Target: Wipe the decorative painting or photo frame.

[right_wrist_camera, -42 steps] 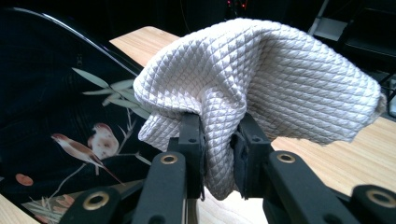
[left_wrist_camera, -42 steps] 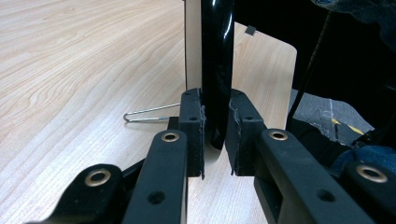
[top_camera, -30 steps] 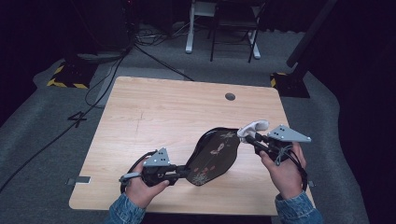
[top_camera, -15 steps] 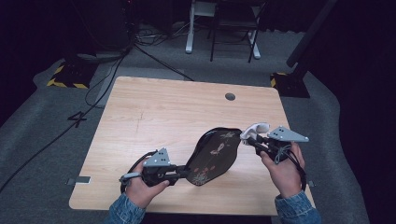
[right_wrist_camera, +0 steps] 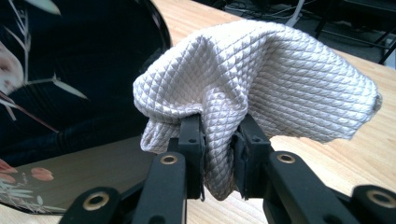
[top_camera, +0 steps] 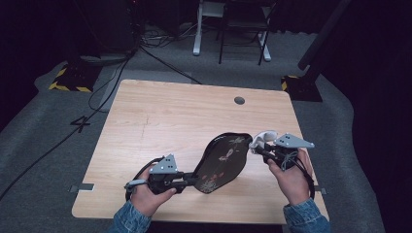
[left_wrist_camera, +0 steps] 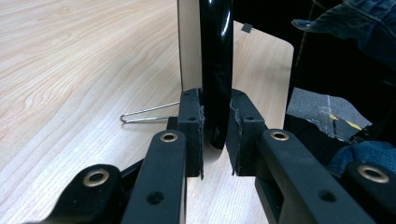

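A: Where was the tray?

B: The black oval tray (top_camera: 221, 162), painted with flowers, sat near the table's (top_camera: 160, 121) six o'clock edge, tilted up off the wood. Its long axis ran from about seven o'clock to one o'clock.

A: Who held it?

B: The left gripper (top_camera: 187, 181), at the tray's seven o'clock end. Seen from the left gripper's camera, the two black jaws pinched the tray's glossy rim (left_wrist_camera: 215, 79) from both sides.

A: And the other hand?

B: The right gripper (top_camera: 257, 149) was at the tray's one o'clock end. Its jaws were pressed together on a bunched, pale quilted cloth (right_wrist_camera: 252, 84). The cloth was right at the tray's upper edge; I couldn't tell whether they touched.
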The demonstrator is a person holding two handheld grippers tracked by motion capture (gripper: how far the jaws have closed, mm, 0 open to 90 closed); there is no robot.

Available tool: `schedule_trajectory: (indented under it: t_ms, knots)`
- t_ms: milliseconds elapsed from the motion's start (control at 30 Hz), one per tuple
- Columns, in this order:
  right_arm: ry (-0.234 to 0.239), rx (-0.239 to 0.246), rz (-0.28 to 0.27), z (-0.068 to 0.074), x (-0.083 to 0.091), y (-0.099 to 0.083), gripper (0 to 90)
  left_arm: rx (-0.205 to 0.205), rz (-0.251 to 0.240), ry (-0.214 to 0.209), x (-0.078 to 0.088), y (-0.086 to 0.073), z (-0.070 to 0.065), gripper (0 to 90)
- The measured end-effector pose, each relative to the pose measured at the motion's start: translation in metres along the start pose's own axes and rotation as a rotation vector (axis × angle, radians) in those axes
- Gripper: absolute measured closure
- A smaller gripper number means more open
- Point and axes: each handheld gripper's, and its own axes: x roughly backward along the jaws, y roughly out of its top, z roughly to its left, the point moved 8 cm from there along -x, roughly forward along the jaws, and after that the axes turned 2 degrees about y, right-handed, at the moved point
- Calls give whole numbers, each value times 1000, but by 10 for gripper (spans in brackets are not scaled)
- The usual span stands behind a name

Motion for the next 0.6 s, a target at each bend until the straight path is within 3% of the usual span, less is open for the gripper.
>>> schedule_trajectory:
  t_ms: [600]
  knots:
    - [26,15,61,6,-13,-17,754,3,1,-2,0,0,0,774]
